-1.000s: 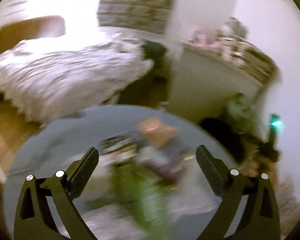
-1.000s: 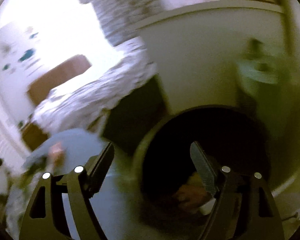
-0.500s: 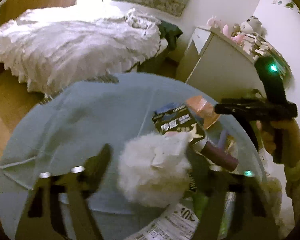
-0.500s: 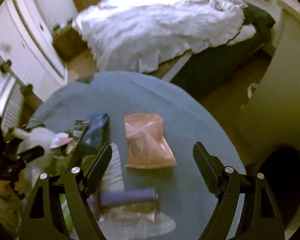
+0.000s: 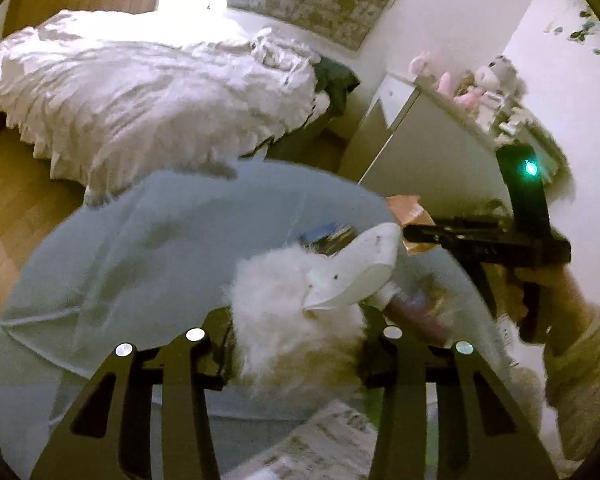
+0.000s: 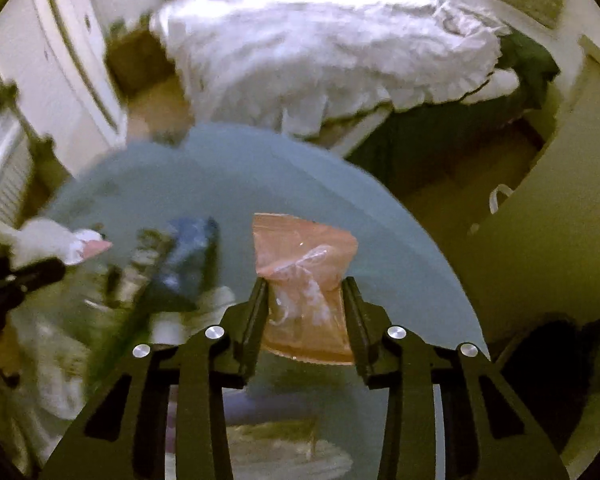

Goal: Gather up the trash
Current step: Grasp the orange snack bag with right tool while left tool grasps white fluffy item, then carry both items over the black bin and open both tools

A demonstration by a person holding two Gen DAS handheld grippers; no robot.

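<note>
A fluffy white slipper with a smooth pale sole [image 5: 300, 320] sits between the fingers of the left gripper [image 5: 296, 344], whose jaws are closing onto it; the fur fills the whole gap and both pads press into it. It lies toward the near right part of a round table under a pale blue cloth [image 5: 140, 260].

On the table's right edge, a crumpled orange plastic bag [image 6: 304, 280] lies between the fingers of the right gripper [image 6: 305, 308]. These jaws are closing too, and each pad already touches a side of the bag.

Between the two, near the table's middle, lies a dark blue printed packet [image 6: 188, 264] with more blurred wrappers beside it, and printed paper [image 5: 332, 440] at the near edge.

Beyond the table stand a bed with rumpled white bedding [image 5: 140, 92] and a white cabinet topped with soft toys [image 5: 428, 152].
</note>
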